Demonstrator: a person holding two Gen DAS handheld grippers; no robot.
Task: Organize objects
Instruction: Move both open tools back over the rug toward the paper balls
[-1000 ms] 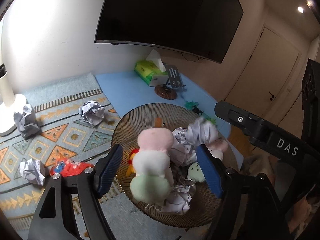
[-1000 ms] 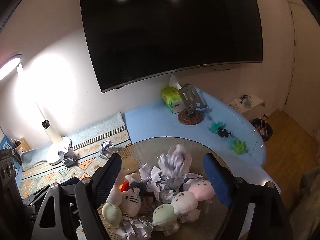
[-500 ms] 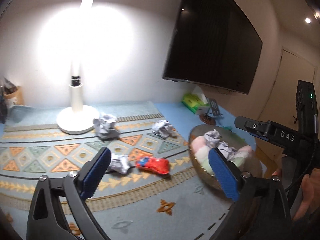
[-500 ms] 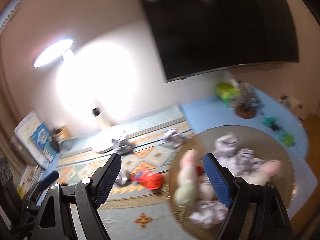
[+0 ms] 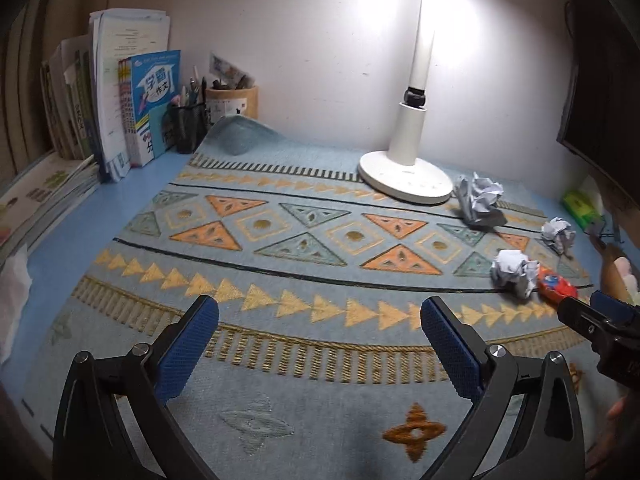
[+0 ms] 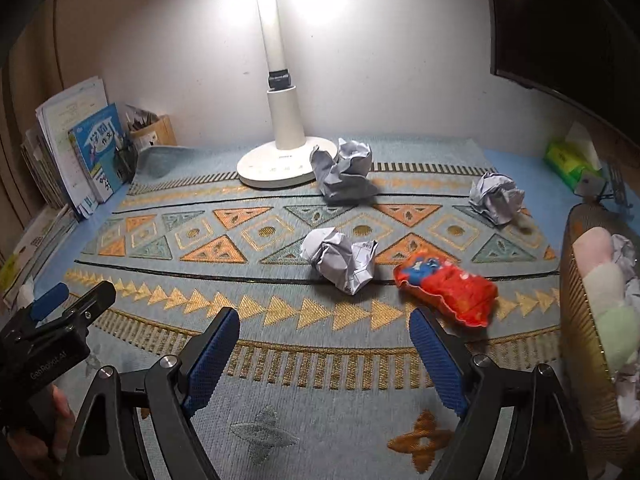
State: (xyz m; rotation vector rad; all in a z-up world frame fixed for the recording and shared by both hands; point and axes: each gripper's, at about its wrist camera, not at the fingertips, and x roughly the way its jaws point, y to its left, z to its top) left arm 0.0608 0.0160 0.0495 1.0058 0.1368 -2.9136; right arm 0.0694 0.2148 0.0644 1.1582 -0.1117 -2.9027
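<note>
- Crumpled paper balls lie loose on the patterned mat [image 6: 280, 360]; placement runs left to right as follows.
- Far left: upright books [image 6: 100, 148] and a pen holder [image 6: 154, 132] stand against the wall.
- Left gripper [image 5: 316, 344]: jaws spread wide, nothing between the blue pads [image 5: 188, 348]; it hangs over the near left part of the mat, well apart from every ball.
- Centre far: white lamp base [image 6: 276, 166] stands on the mat.
- First paper ball [image 6: 344, 172]: touches the right edge of the lamp base.
- Second paper ball [image 6: 340, 260]: mid-mat, nearer than the first.
- Right gripper [image 6: 324, 344]: jaws spread wide and empty; it hangs over the mat, just near of the second ball.
- Red toy [image 6: 444, 286]: just right of the second ball; contact cannot be told.
- Third paper ball [image 6: 496, 196]: far right on the mat, apart from the others.
- Woven basket [image 6: 580, 320]: right edge, containing plush toys [image 6: 600, 276] and more crumpled paper.
- Green tissue box [image 6: 568, 160]: far right, beyond the basket.
</note>
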